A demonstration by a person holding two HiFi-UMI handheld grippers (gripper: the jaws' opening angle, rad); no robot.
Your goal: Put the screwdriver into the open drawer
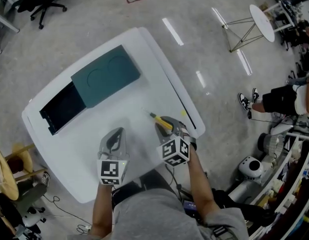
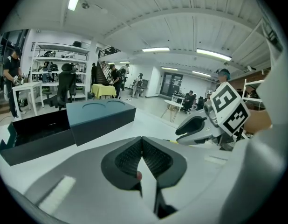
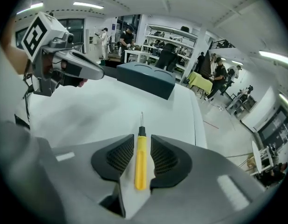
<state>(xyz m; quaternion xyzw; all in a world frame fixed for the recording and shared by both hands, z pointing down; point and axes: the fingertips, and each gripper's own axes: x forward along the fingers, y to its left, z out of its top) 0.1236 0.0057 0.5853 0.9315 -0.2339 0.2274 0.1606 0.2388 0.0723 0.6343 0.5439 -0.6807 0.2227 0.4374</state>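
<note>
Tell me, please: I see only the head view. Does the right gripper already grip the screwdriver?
Observer: Not yet. In the right gripper view, the right gripper has its jaws apart, and the screwdriver lies between them with a gap at each side.
Operator: Is the left gripper holding something?
Observer: No. Its own view shows the left gripper with jaws shut together, nothing between.
Operator: Where does the tip point?
Observer: Away from the gripper, toward the dark box.

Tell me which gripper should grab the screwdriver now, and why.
Right. The right gripper has its open jaws on either side of the yellow screwdriver lying on the table, pads not yet pressing it. The left gripper is shut, empty and off to the side.
</note>
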